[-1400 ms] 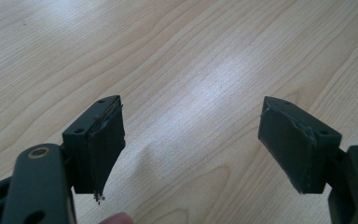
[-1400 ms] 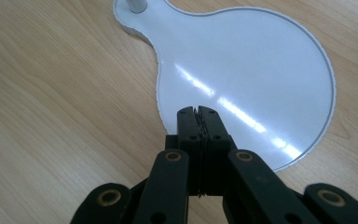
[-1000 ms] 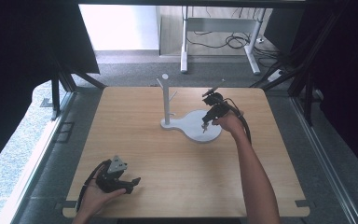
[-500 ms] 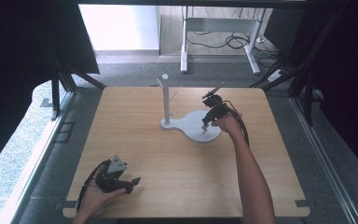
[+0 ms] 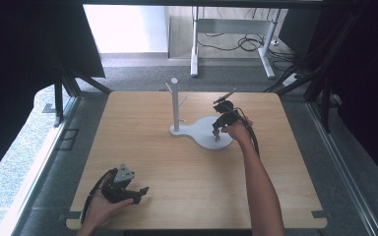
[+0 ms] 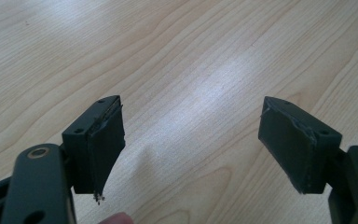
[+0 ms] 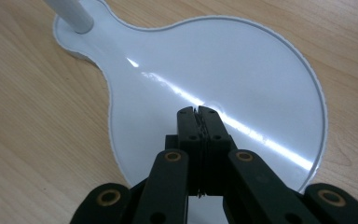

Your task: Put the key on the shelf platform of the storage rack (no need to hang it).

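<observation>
A white stand with a round dish base point(image 5: 207, 132) and an upright post point(image 5: 176, 105) with short pegs sits on the wooden table point(image 5: 142, 147), right of middle. My right gripper point(image 5: 217, 133) points down onto the dish, and its jaws are pressed together with nothing seen between them. In the right gripper view the shut tips point(image 7: 198, 112) rest at the middle of the glossy dish base point(image 7: 261, 74), with the post point(image 7: 70, 11) at top left. My left gripper point(image 5: 140, 192) lies low near the table's front left, open; its pads point(image 6: 103, 140) stand wide apart over bare wood.
A white desk frame point(image 5: 231, 34) with cables on the floor stands beyond the table's far edge. Dark curtains hang at left and right. Bare tabletop lies between the two grippers.
The right gripper has come down a little onto the dish base. The left hand and its gripper have stayed where they were.
</observation>
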Demonstrator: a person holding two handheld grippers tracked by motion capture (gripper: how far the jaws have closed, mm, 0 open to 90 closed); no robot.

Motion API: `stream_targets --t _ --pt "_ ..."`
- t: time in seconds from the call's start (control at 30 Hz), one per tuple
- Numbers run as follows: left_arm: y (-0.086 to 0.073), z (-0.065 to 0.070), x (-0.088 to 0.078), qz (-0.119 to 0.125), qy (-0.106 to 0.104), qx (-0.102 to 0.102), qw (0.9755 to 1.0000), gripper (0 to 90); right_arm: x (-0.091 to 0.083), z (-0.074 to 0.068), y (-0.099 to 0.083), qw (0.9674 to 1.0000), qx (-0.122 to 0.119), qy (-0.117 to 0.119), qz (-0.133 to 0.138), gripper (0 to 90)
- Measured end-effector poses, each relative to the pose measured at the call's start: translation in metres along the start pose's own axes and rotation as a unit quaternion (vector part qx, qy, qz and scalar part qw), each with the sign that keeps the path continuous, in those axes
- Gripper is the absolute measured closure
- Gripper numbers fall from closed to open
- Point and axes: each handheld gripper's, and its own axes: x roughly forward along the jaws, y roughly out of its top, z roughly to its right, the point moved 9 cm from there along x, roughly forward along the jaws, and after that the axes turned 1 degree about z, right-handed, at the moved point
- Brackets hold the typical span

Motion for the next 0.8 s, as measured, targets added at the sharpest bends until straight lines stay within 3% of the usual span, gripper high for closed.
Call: stream_targets --t 0.37,0.8 --pt "-0.001 0.0 0.001 -0.002 -0.001 0.001 1.0 22.8 0.021 0.01 -0.002 0.9998 0.016 -0.014 -0.004 89.4" --pt "-0.001 0.001 0.002 -0.002 -0.002 0.004 1.0 23.0 0.041 0.006 -0.001 0.9997 0.015 -0.016 -0.002 88.5"
